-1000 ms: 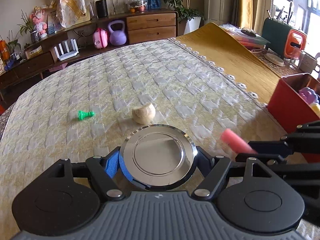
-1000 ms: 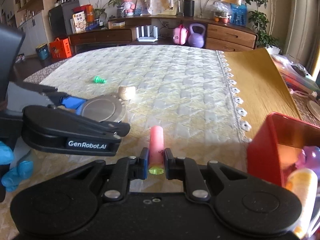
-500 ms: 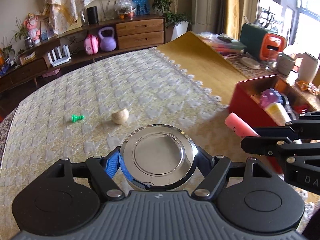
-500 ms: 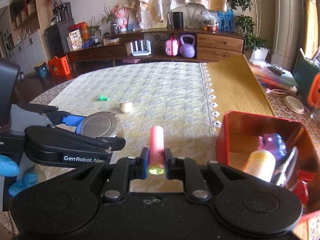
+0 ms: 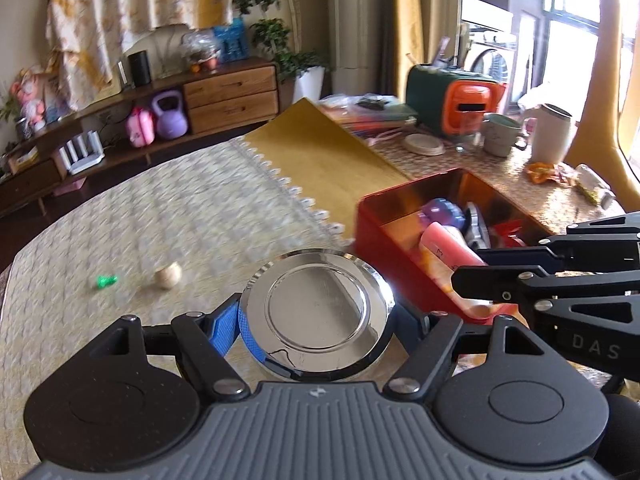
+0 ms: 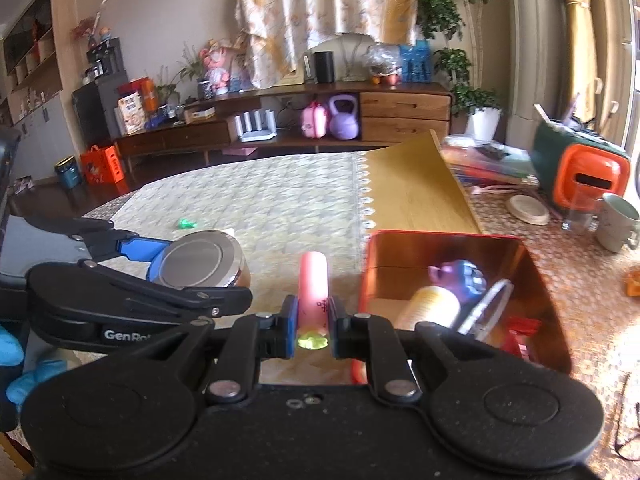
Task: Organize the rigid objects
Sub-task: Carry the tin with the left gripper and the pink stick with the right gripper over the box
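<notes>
My left gripper (image 5: pixel 320 320) is shut on a round shiny metal tin (image 5: pixel 318 312) and holds it above the quilted cloth, left of the red box (image 5: pixel 372 216). The tin also shows in the right wrist view (image 6: pixel 200 258). My right gripper (image 6: pixel 313 316) is shut on a pink cylinder (image 6: pixel 314 284), just left of the red box (image 6: pixel 444 236). In the left wrist view the pink cylinder (image 5: pixel 448 246) hangs over the box's near wall. The box holds a purple toy (image 6: pixel 460 276), a pale bottle (image 6: pixel 432 304) and a metal disc (image 6: pixel 486 304).
A green chess piece (image 5: pixel 106 280) and a beige ball (image 5: pixel 168 274) lie on the cloth at the left. A yellow mat (image 5: pixel 320 152) lies behind the box. Cups (image 5: pixel 500 134), a green-orange appliance (image 5: pixel 452 96) and clutter stand at the right.
Both grippers have risen and swung right toward the red box, each still holding its object. The box now shows fully with its contents.
</notes>
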`<action>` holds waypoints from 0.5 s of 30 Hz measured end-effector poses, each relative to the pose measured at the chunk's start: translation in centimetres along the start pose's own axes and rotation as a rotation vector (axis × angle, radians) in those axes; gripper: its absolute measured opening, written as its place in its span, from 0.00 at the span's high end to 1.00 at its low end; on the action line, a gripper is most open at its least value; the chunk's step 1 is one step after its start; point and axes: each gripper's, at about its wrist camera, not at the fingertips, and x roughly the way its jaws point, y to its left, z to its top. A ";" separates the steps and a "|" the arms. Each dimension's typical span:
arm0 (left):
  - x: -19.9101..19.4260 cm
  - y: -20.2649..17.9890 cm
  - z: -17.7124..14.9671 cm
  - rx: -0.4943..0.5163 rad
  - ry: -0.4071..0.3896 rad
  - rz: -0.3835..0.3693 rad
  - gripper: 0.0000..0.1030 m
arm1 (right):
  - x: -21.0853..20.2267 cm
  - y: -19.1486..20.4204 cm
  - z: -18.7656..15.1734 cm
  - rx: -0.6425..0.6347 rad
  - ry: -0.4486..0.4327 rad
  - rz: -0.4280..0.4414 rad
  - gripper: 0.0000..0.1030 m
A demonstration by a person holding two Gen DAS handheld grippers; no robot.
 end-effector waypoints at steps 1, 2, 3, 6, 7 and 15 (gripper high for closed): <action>0.0 -0.5 0.1 0.006 -0.001 -0.005 0.26 | -0.4 -0.5 -0.2 0.005 -0.003 -0.007 0.86; 0.0 -1.1 0.2 0.012 -0.002 -0.010 0.26 | -0.7 -0.9 -0.3 0.009 -0.006 -0.015 0.86; 0.0 -1.5 0.2 0.017 -0.003 -0.013 0.26 | -1.0 -1.4 -0.5 0.014 -0.008 -0.022 0.86; 0.2 -3.0 0.5 0.026 0.000 -0.030 0.26 | -1.8 -2.7 -0.8 0.027 -0.013 -0.042 0.86; 0.3 -3.4 0.6 0.030 0.001 -0.034 0.26 | -2.0 -3.1 -1.0 0.033 -0.014 -0.048 0.86; 1.6 -6.6 1.2 0.062 0.023 -0.068 0.26 | -2.9 -6.3 -2.1 0.072 -0.017 -0.099 0.86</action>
